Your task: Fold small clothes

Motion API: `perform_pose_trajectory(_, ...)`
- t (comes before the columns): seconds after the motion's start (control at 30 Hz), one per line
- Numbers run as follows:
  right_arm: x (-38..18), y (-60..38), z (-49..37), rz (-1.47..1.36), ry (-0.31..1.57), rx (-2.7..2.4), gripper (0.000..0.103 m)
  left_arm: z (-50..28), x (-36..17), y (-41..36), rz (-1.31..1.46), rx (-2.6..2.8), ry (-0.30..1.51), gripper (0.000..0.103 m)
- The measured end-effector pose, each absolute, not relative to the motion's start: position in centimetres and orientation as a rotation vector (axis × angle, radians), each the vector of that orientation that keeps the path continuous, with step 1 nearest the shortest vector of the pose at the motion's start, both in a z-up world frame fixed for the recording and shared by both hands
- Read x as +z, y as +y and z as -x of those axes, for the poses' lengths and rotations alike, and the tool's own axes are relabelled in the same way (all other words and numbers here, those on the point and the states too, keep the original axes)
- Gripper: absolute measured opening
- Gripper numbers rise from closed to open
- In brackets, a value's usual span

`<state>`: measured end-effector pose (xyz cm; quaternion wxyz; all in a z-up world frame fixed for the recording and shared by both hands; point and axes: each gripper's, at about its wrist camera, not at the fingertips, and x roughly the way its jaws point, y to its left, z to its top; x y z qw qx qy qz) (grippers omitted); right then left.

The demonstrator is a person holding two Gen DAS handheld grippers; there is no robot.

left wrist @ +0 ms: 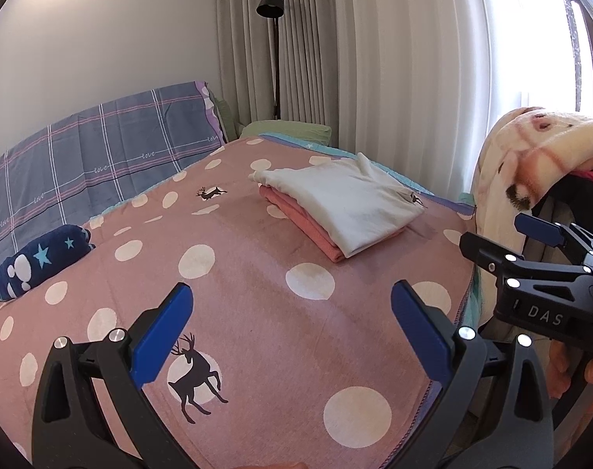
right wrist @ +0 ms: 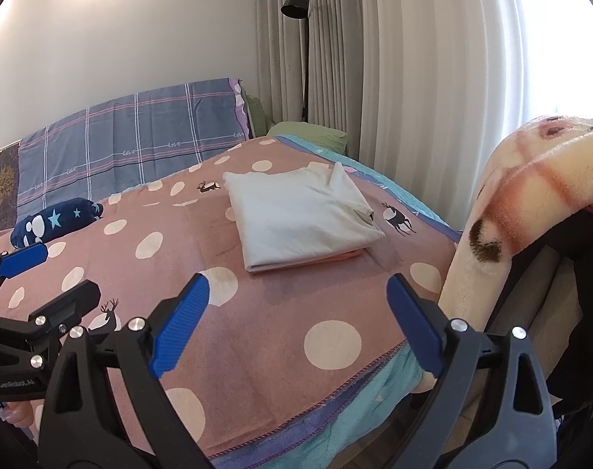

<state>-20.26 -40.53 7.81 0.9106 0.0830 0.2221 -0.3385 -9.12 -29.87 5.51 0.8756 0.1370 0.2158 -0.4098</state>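
A folded white garment (left wrist: 347, 203) lies on top of a folded pink garment (left wrist: 296, 219) on the pink polka-dot bedspread (left wrist: 257, 312). The stack also shows in the right wrist view, white garment (right wrist: 300, 215) above a pink edge (right wrist: 335, 258). My left gripper (left wrist: 292, 332) is open and empty, held above the bedspread in front of the stack. My right gripper (right wrist: 296, 320) is open and empty, above the bed's near edge. The right gripper also shows at the right of the left wrist view (left wrist: 503, 238), and the left gripper at the left of the right wrist view (right wrist: 50, 273).
A rolled navy star-print cloth (left wrist: 38, 265) lies at the left of the bed. A plaid pillow (left wrist: 101, 160) leans on the wall. A fluffy cream blanket (right wrist: 531, 195) hangs over a chair at the right. A black floor lamp (left wrist: 271, 4) stands by the curtains.
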Motion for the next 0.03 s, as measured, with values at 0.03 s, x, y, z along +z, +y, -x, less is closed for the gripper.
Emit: perform_pose_trajectory(0.03,7.78,-40.65,20.18,-0.173,0.46,-0.698,0.094,9.11,5.49,-29.86,-0.288,-0.854,0.45,0.102)
